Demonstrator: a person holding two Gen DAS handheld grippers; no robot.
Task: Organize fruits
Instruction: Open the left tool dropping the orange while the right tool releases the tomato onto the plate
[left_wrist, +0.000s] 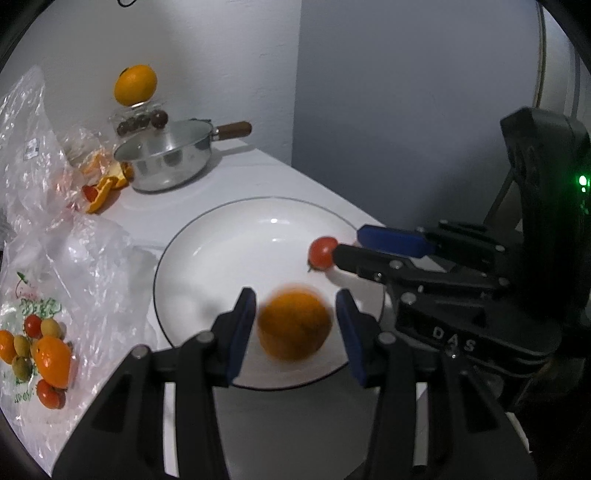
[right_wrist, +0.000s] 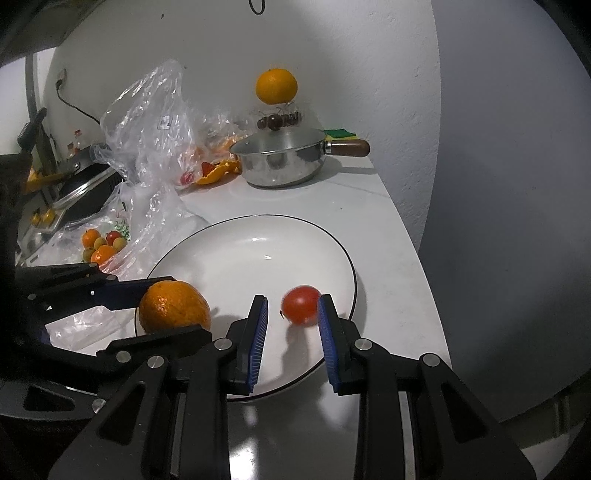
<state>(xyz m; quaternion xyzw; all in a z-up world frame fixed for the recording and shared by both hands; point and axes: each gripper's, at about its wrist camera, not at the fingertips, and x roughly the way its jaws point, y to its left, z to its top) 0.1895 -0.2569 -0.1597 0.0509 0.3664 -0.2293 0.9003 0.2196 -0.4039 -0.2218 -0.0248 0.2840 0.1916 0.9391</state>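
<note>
Broadly, a white counter (right_wrist: 388, 229) runs back to a grey wall. Crumpled clear plastic bags (right_wrist: 147, 122) are heaped along its left side. A white plate (right_wrist: 258, 236) with a thin dark rim lies at the near end of the counter, just beside the bags. Behind it, well apart, stands a steel pot (right_wrist: 284, 166) with a lid and a wooden handle.

The left gripper (left_wrist: 295, 325) reaches over the near edge of the plate with its fingers spread. An orange (left_wrist: 293, 326) sits between them on the plate, blurred in the left wrist view, and a narrow gap shows at each blue pad, so it is not clamped. The right gripper (right_wrist: 292, 301) hangs over the plate's right part, its fingers also apart. A red tomato (right_wrist: 301, 304) lies on the plate at their tips, against the right-hand pad and clear of the other.

A second orange (right_wrist: 276, 86) is perched on a glass jar (right_wrist: 280, 118) of dark fruit behind the pot. Orange peel (right_wrist: 218, 171) lies left of the pot. A cluster of small fruits (left_wrist: 40, 350), orange, red and yellow-green, rests on a printed bag at the near left.
</note>
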